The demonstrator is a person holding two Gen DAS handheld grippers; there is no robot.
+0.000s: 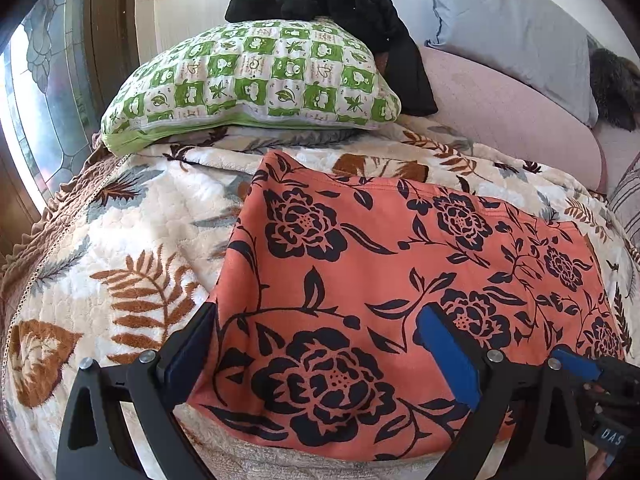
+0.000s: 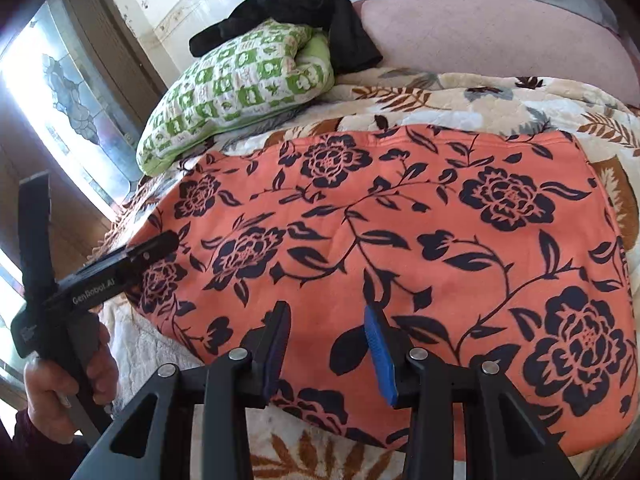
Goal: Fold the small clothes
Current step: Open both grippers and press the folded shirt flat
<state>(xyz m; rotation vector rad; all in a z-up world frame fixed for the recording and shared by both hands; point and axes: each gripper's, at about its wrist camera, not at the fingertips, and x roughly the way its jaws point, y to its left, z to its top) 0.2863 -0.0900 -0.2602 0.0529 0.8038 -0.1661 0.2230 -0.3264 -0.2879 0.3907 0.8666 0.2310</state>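
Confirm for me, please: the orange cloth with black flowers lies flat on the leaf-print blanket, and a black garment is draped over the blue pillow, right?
Not quite. The black garment is draped over the green-and-white checked pillow, as the left wrist view shows. The orange cloth with black flowers does lie flat on the leaf-print blanket.

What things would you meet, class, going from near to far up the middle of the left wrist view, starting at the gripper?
left gripper → orange floral garment → leaf-print blanket → green checked pillow → black clothing lying on top of the pillow.
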